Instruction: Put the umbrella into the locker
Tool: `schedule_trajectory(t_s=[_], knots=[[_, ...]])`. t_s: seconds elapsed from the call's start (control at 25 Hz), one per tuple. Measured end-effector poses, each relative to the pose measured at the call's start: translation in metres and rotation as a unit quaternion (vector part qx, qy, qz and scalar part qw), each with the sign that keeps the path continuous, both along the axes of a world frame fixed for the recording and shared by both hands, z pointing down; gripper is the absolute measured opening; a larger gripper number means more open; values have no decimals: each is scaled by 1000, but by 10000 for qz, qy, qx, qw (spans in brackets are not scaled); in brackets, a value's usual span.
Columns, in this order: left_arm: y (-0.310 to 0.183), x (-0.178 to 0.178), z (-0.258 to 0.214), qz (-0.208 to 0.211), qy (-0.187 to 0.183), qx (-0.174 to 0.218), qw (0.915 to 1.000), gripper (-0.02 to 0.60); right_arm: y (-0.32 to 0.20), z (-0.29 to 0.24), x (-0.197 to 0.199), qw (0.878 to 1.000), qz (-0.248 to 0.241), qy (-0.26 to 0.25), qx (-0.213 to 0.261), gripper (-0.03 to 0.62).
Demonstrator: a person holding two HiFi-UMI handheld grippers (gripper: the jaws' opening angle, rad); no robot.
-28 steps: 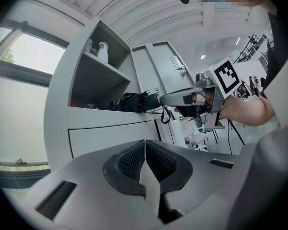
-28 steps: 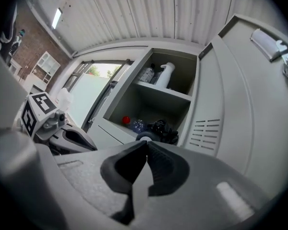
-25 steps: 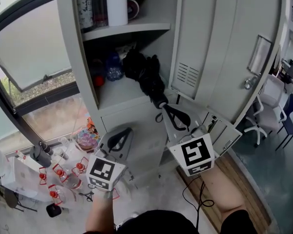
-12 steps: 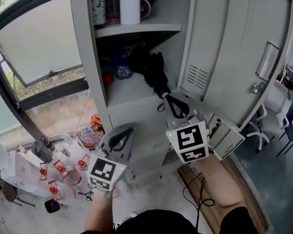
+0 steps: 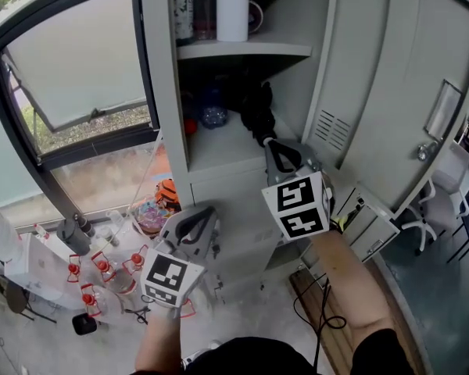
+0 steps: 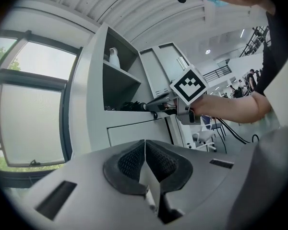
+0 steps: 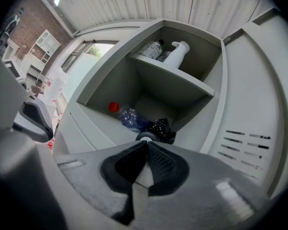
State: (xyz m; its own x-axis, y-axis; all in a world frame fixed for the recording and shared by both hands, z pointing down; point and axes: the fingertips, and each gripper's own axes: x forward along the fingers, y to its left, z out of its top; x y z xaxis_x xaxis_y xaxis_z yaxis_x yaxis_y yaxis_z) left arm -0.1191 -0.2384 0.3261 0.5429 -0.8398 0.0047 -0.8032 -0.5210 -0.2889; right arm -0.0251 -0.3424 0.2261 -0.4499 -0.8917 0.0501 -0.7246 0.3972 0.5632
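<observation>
My left gripper (image 5: 195, 223) hangs low in front of the tall grey metal locker (image 5: 166, 100). Its jaws are shut tight and there is nothing in them.

Inside the locker, on the lower shelf (image 5: 219, 145), a clear blue plastic bottle with a red cap (image 5: 213, 116) lies at the left. Just beside it lies the black folded umbrella (image 5: 257, 109). It is on the shelf, with its round handle end near the front edge.

My right gripper (image 5: 282, 156) is shut too and holds nothing. Its tips sit right at that round end, but I cannot tell if they touch it.

I think the job is nearly done, with maybe one small push left. The shelf looks deep behind the umbrella. The upper shelf is low above it, and the open grey locker door (image 5: 391, 100) stands close on my right.
</observation>
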Motion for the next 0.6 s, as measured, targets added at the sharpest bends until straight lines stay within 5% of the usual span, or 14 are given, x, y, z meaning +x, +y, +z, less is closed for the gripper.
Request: schedule_trajectory(t_s=[0.6], knots=[[10, -7, 5, -127, -6, -9, 9999, 14, -13, 0, -8, 9996, -31, -250, -162, 0]])
